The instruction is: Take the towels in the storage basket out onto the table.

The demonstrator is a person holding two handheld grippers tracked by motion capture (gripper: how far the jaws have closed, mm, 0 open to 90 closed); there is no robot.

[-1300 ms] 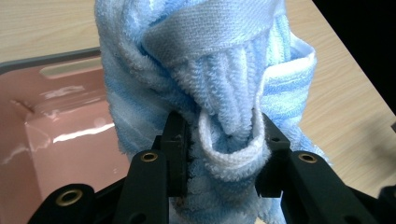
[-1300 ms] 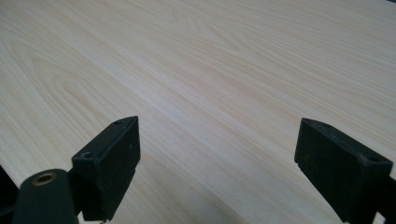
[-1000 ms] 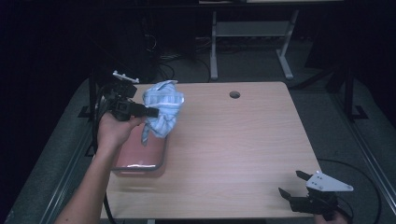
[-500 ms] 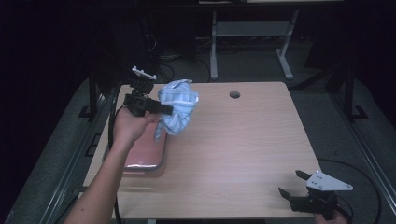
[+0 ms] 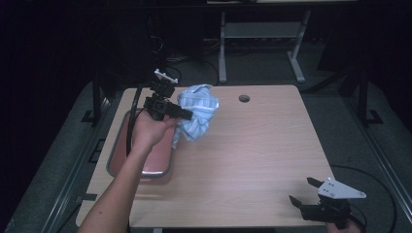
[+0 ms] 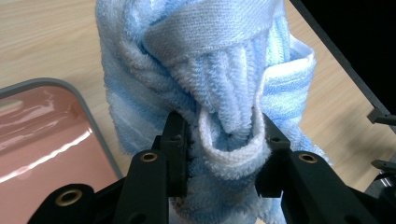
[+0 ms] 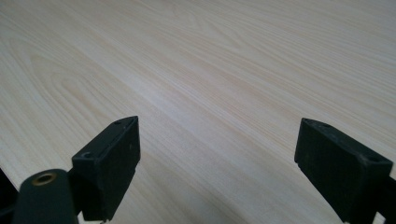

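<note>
A bunched light-blue and white striped towel hangs above the left half of the wooden table, held up by my left gripper. In the left gripper view the two black jaws pinch a thick fold of the towel at my left gripper. Below it lies a pink tray with a grey rim, whose corner lies at the lower left of that view. My right gripper rests at the table's near right corner, jaws wide apart over bare wood.
The table has a round cable hole near its far edge. Dark floor, cables and a grey desk frame lie beyond the table. Grey rails run along both sides.
My left hand has carried the towel away from me and rightward, off the tray toward the table's far middle. The right gripper has stayed put.
</note>
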